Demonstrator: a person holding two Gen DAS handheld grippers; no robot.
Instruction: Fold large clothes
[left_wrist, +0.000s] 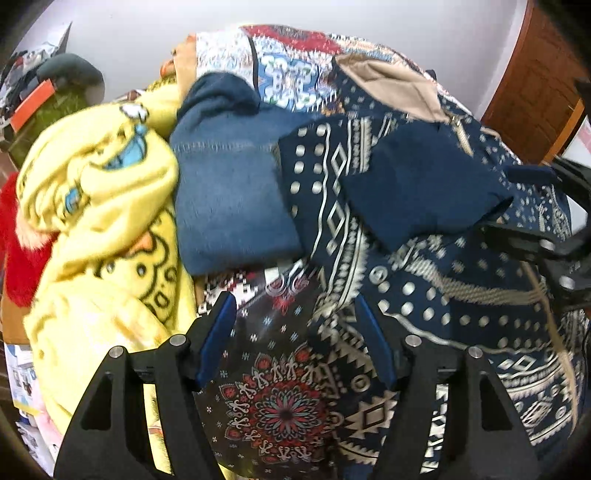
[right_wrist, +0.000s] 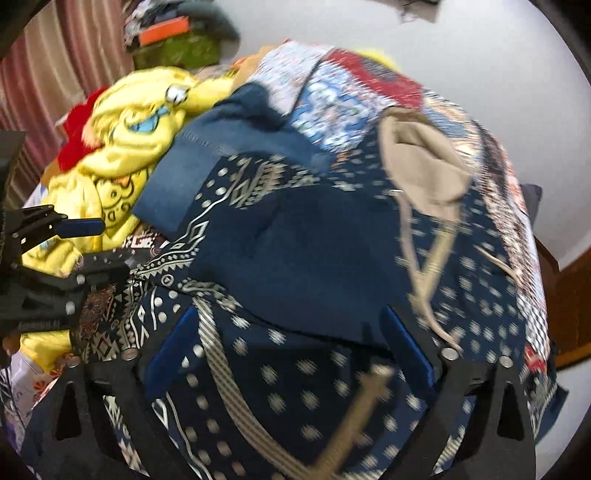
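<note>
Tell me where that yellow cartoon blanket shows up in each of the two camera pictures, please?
Left wrist view: the yellow cartoon blanket fills the left side, running from upper left down to the bottom edge, beside the blue denim piece.
Right wrist view: the blanket sits upper left, smaller, again against the denim.
Shared landmark: the tan hood lining on the navy patterned hoodie.

Your patterned navy garment (right_wrist: 303, 398) smeared by motion blur, its lower part cut off, the denim piece (left_wrist: 229, 199) beside it partly buried beneath it.
</note>
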